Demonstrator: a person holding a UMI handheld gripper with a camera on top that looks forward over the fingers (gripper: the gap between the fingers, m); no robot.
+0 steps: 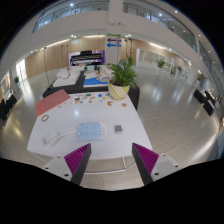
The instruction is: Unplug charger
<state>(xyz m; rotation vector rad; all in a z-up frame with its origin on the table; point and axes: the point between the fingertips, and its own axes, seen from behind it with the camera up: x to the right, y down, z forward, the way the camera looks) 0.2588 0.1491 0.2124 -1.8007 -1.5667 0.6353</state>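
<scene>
Two jaws (112,160) open (nothing between), white table (60,140) ahead; no legible writing.

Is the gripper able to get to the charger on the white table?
Probably yes. The open gripper hangs at the near edge of the table, and the charger lies just ahead of the fingers with nothing between.

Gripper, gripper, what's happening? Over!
Gripper open, holding nothing. Charger not clearly seen on white rectangular table ahead. Clear plastic box and green potted plant beyond.
</scene>
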